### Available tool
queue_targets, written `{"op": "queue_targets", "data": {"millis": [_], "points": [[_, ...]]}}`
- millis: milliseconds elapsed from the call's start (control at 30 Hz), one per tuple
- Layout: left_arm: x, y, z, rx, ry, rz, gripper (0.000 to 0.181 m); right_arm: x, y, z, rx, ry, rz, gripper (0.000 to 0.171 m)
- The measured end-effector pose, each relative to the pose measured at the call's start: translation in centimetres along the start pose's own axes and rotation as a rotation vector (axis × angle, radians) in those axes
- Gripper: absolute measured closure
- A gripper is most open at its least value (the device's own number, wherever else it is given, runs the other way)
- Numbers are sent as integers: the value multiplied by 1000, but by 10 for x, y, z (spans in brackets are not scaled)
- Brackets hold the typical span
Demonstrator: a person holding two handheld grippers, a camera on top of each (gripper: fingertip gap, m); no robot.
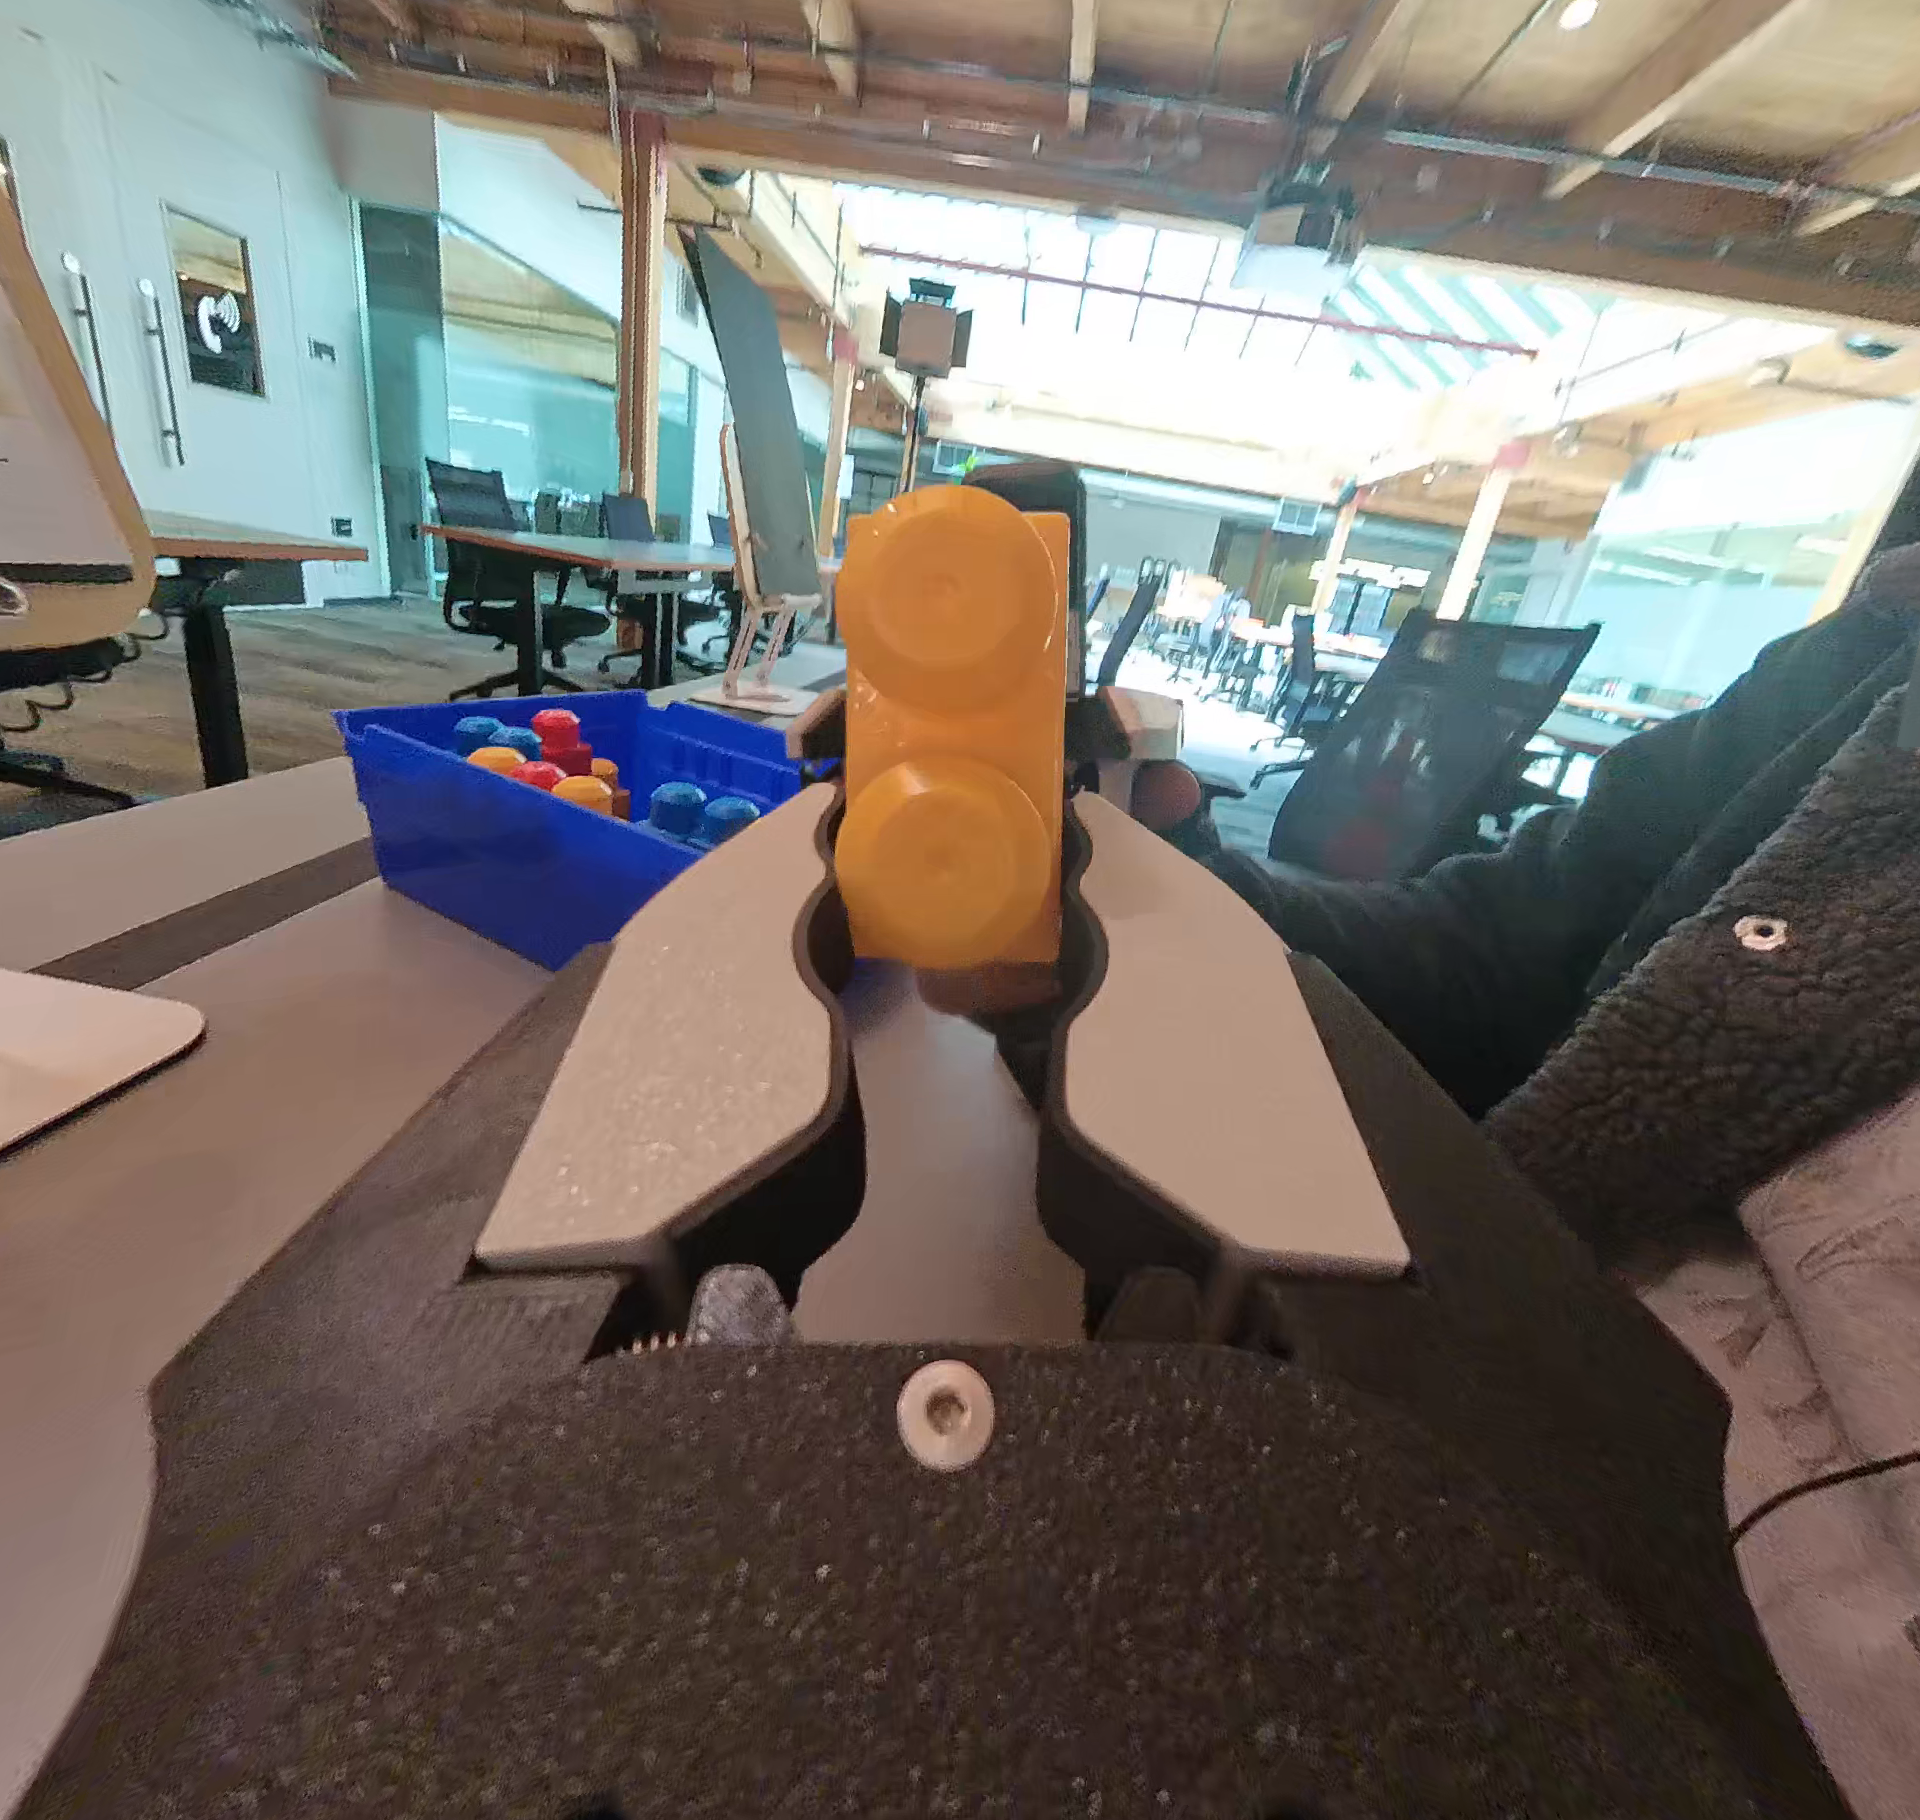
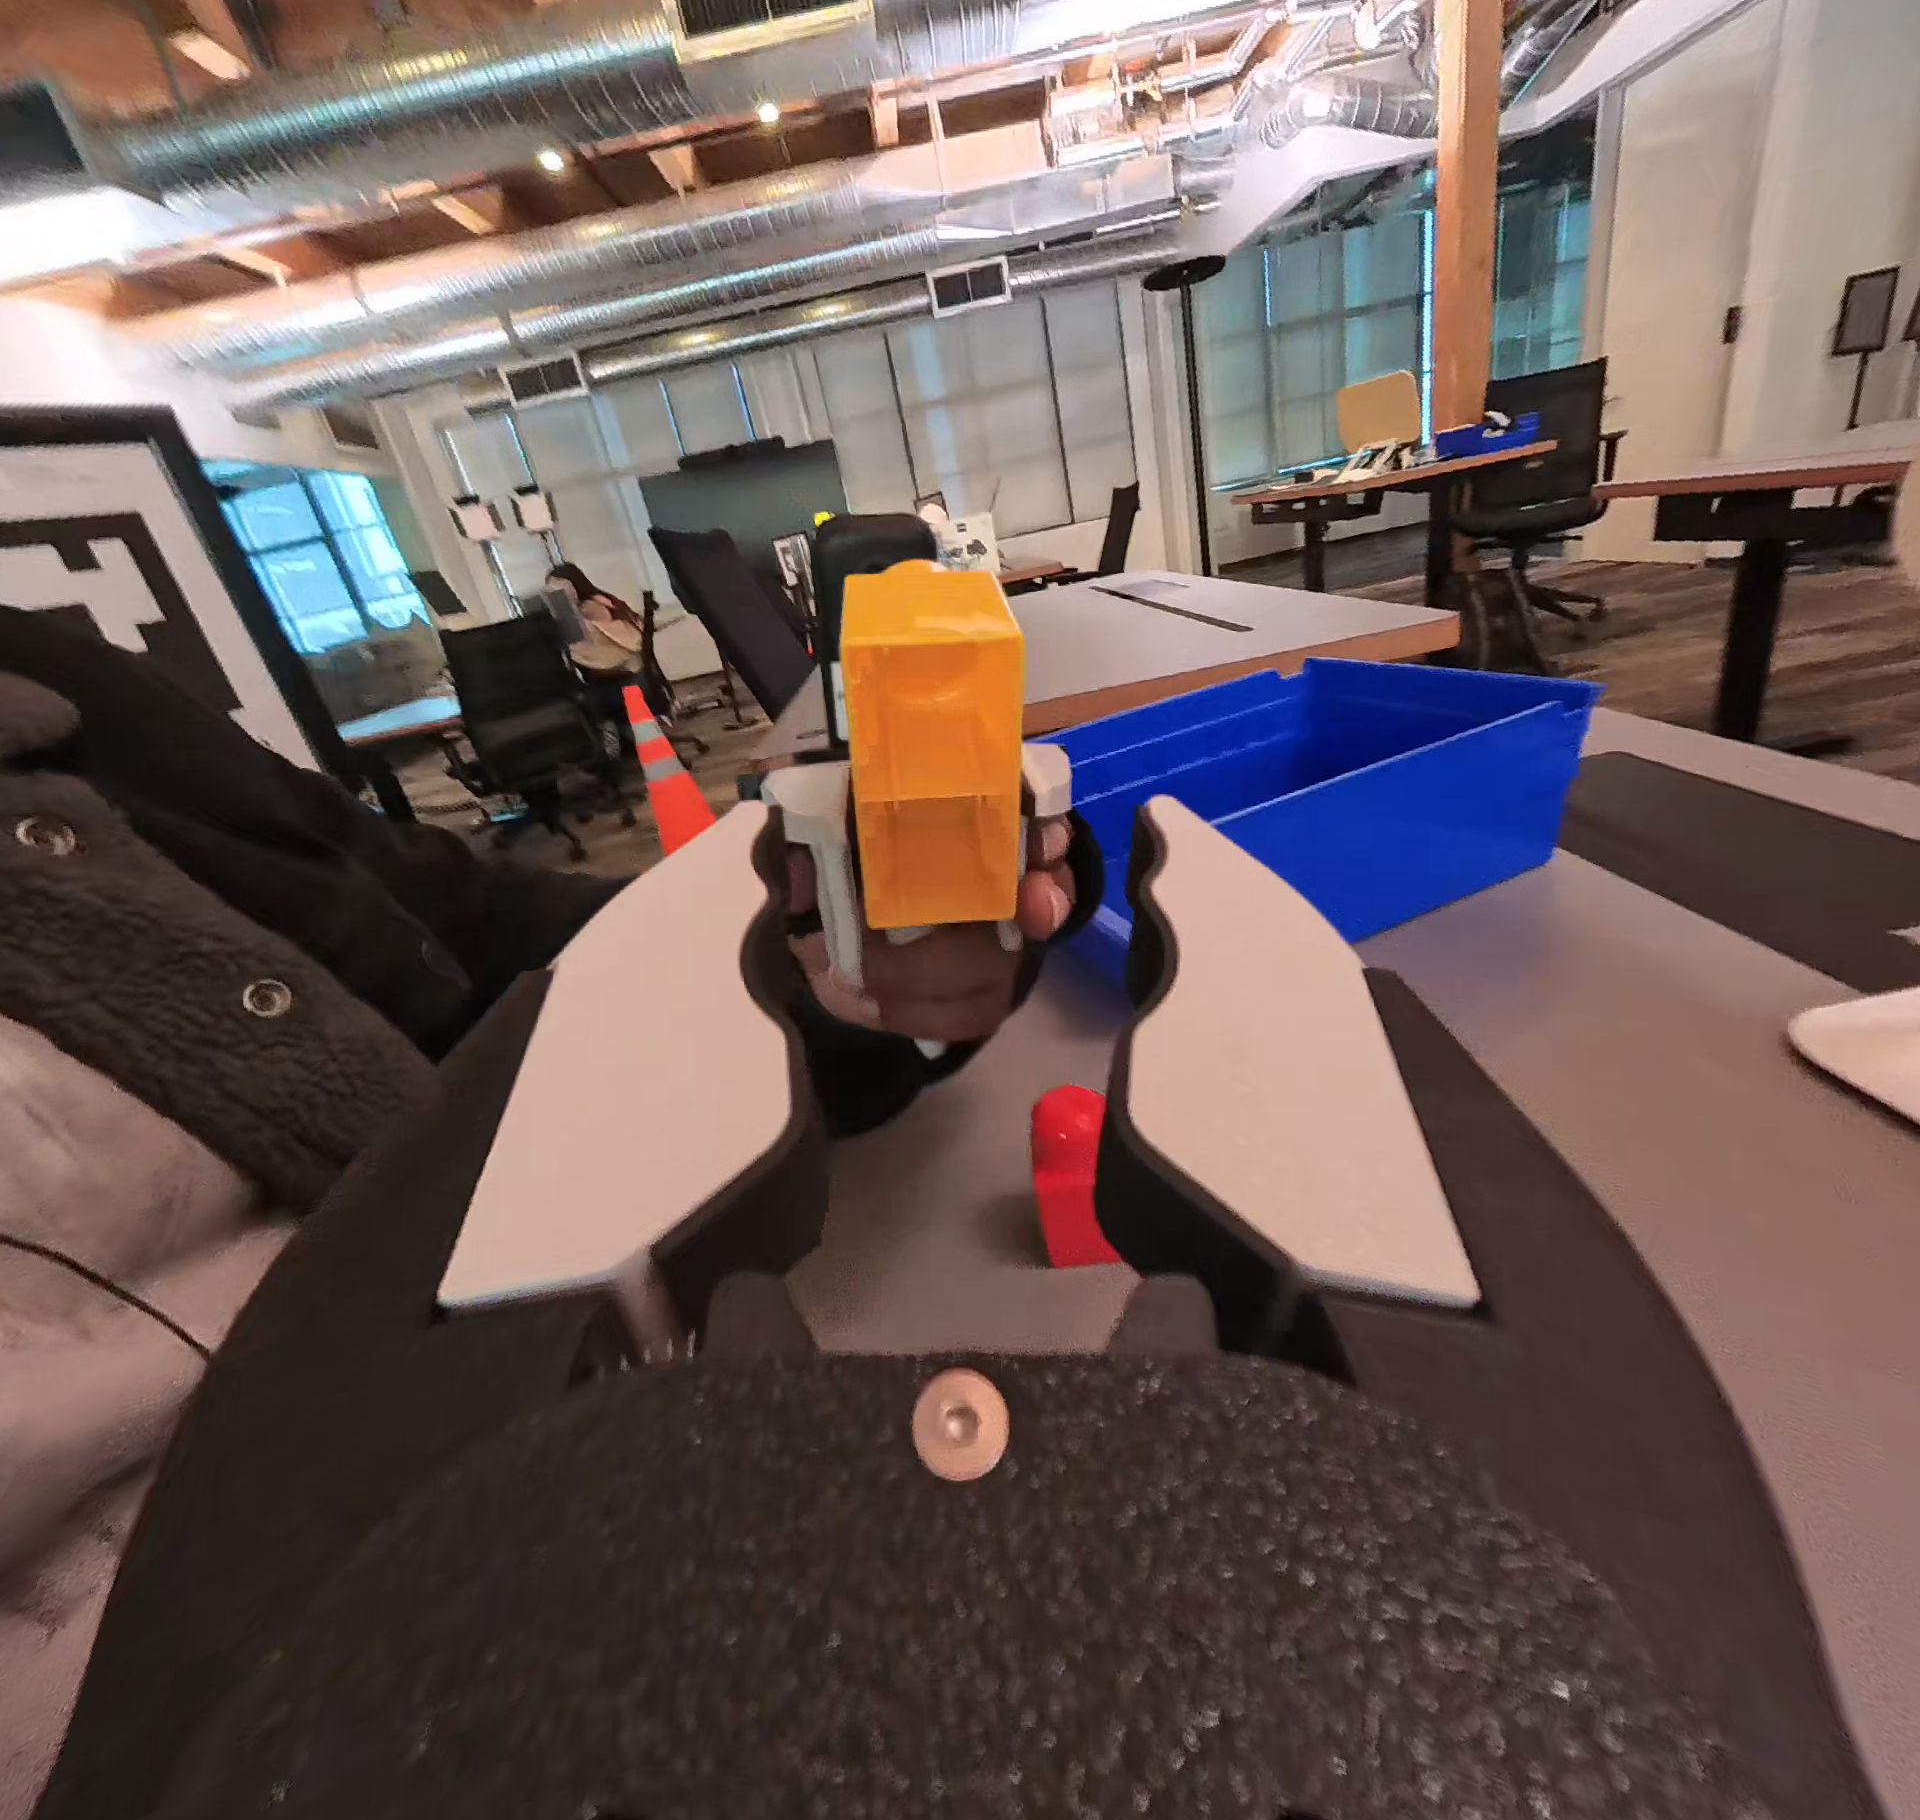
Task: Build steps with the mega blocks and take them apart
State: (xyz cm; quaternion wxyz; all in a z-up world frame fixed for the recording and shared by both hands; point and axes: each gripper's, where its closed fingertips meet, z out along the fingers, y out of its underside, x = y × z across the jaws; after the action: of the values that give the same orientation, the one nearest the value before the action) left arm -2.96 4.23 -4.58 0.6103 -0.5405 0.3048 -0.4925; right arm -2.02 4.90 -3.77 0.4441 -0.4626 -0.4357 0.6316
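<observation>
An orange two-stud mega block (image 1: 951,731) is clamped upright between the fingers of my left gripper (image 1: 951,835), its studs facing the camera, held above the grey table (image 1: 260,991). In the right wrist view the same orange block (image 2: 930,783) shows its hollow underside, held by the far left gripper and a hand. My right gripper (image 2: 954,825) is open and empty, its fingers to either side of the block but nearer the camera. A red block (image 2: 1070,1188) stands on the table (image 2: 1558,1095) below, between the right fingers.
A blue bin (image 1: 468,835) with several red, blue and orange blocks (image 1: 561,762) stands at the left. A blue bin (image 2: 1403,856) shows at the right, its contents hidden. A white flat base (image 2: 1860,1053) lies at the table's edge. A dark fleece sleeve (image 1: 1558,887) is close. My left and right fingertips are right by each other.
</observation>
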Motion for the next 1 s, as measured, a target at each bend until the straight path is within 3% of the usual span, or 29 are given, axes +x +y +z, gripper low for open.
{"op": "queue_targets", "data": {"millis": [200,333,533,633,700,867,1000], "points": [[7,17,11,-25,31,-1,144,-8,3,12,47,-3,23,110],[7,27,16,-52,15,13,144,-6,10,13,13,31,-45,135],[8,30,14,-128,34,21,139,-6,5,8,-3,37,-70,135],[-6,32,1,-250,-28,119,128,3,-10,-7,16,66,-66,135],[-17,35,-12,-346,-73,165,131,13,-16,-17,6,109,-94,135],[-47,89,-61,-801,-168,273,138,35,-18,-33,-4,192,-95,135],[-50,112,-79,-983,-172,267,139,42,-10,-33,-33,210,-84,135]]}}
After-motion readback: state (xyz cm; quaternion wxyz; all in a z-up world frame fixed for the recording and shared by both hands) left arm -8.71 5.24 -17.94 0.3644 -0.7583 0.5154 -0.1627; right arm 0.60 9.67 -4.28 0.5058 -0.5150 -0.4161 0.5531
